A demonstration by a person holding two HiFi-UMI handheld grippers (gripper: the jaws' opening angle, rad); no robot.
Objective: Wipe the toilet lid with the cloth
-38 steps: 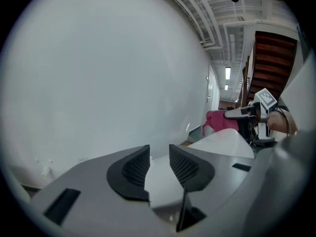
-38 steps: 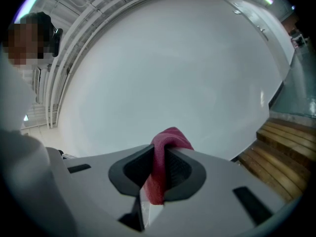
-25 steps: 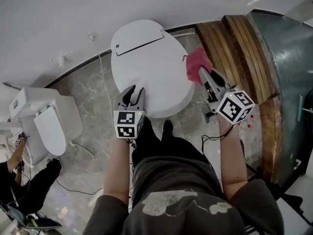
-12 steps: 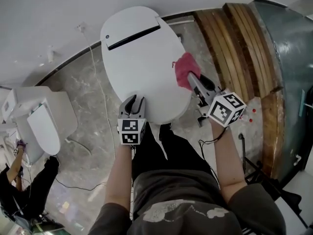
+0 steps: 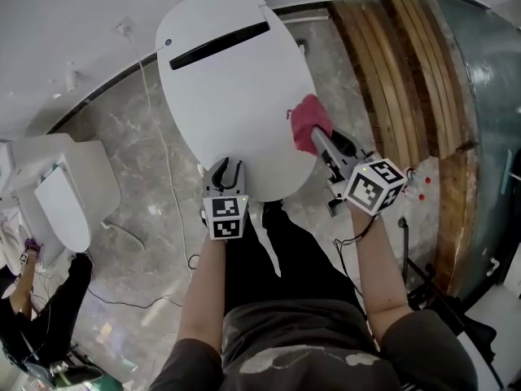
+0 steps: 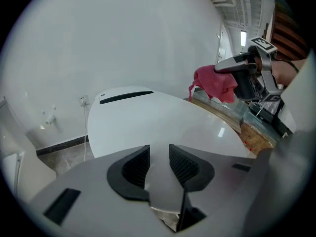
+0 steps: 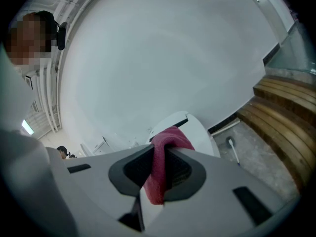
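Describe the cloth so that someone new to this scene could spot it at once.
Find the big white oval toilet lid in the middle of the head view. At its right edge, toward the wooden steps, the right hand-held gripper pinches the cloth. It is the only pink thing there, small and crumpled.

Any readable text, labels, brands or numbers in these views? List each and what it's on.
No readable words, brands or numbers in any view.
Cube on the left gripper: black-and-white square marker, no letters.
Cube on the right gripper: same kind of marker, no letters.
On the toilet lid: nothing, plain white.
Print on the shirt: pale shapes only, nothing legible.
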